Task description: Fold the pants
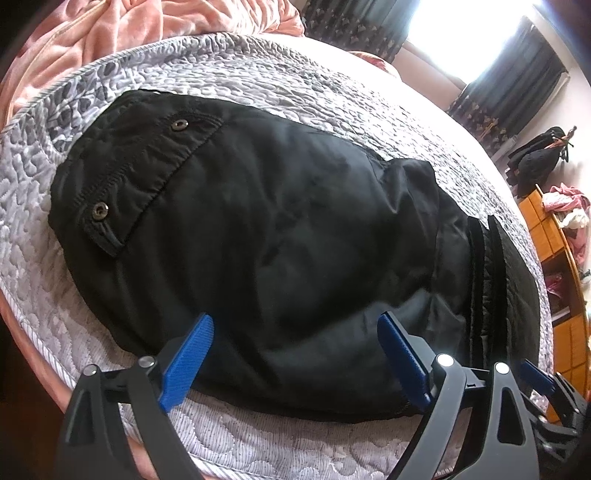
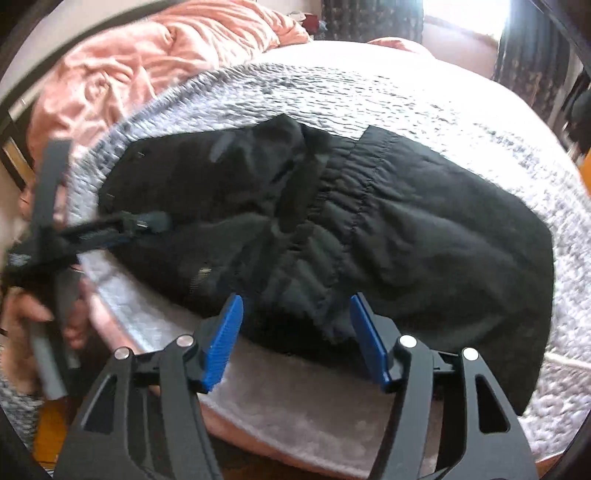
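black pants (image 1: 280, 229), folded into a broad bundle, lying across the middle of a grey quilted bedspread (image 1: 258, 74); flap with two metal snaps (image 1: 99, 210) toward the bedspread's left edge, ribbed band toward its right edge. left gripper (image 1: 295, 350) over the near edge, blue pads (image 1: 188, 365) spread wide apart, cloth lying between them, neither pad pressing it. crumpled pink blanket (image 1: 110, 33) past the far left corner.

Both wrist cameras sit close above the bed's near edge, angled steeply down and forward along their fingers. The left view covers the pocket end of the black pants (image 1: 258, 229); the right view covers the waistband end. Both share the pants (image 2: 332, 229) and grey quilt (image 1: 33, 192).
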Available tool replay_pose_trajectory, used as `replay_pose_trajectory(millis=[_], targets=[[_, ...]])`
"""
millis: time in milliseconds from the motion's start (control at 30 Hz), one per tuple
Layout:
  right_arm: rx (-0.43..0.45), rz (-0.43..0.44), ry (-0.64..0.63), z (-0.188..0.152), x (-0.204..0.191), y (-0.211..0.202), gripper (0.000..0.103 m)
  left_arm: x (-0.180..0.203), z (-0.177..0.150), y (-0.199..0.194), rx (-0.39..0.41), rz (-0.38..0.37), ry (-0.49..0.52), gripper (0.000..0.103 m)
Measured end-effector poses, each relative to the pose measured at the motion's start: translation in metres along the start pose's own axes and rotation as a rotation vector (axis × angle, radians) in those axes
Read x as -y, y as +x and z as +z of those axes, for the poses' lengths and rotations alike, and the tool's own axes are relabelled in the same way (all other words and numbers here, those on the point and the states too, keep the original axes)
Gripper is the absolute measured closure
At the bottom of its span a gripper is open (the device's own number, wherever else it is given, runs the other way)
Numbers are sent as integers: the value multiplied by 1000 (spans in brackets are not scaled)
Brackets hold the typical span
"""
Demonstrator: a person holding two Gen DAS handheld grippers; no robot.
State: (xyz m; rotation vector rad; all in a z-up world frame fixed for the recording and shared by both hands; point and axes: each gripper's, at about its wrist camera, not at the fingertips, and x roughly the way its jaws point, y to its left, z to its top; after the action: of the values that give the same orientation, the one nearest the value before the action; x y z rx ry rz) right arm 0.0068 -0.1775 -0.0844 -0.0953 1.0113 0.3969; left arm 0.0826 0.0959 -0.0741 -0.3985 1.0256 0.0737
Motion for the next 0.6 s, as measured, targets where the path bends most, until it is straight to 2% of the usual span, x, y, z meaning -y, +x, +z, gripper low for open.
replay_pose_trajectory(millis=[67, 100, 133, 167, 267, 333, 467, 600], targets=[[-17, -50, 5, 0, 5, 10, 43, -1, 0, 1, -2, -3, -2, 12], [-26, -37, 18, -2, 10, 14, 46, -1, 1, 1, -3, -4, -1, 12], [-31, -16, 37, -3, 15, 17, 53, -1, 1, 2, -3, -4, 1, 12], [-47, 32, 68, -4, 21, 20, 73, -1, 1, 2, -3, -4, 2, 12], [-45, 62, 109, -3, 28, 19, 97, -2, 2, 5, -4, -5, 2, 11], [-24, 66, 98, -1, 28, 11, 98, -2, 2, 5, -4, -8, 5, 11], [58, 200, 111, 12, 24, -17, 98, -4, 2, 8, -4, -13, 6, 10], [86, 256, 54, 32, 5, -26, 98, -4, 2, 9, -5, -13, 3, 10]])
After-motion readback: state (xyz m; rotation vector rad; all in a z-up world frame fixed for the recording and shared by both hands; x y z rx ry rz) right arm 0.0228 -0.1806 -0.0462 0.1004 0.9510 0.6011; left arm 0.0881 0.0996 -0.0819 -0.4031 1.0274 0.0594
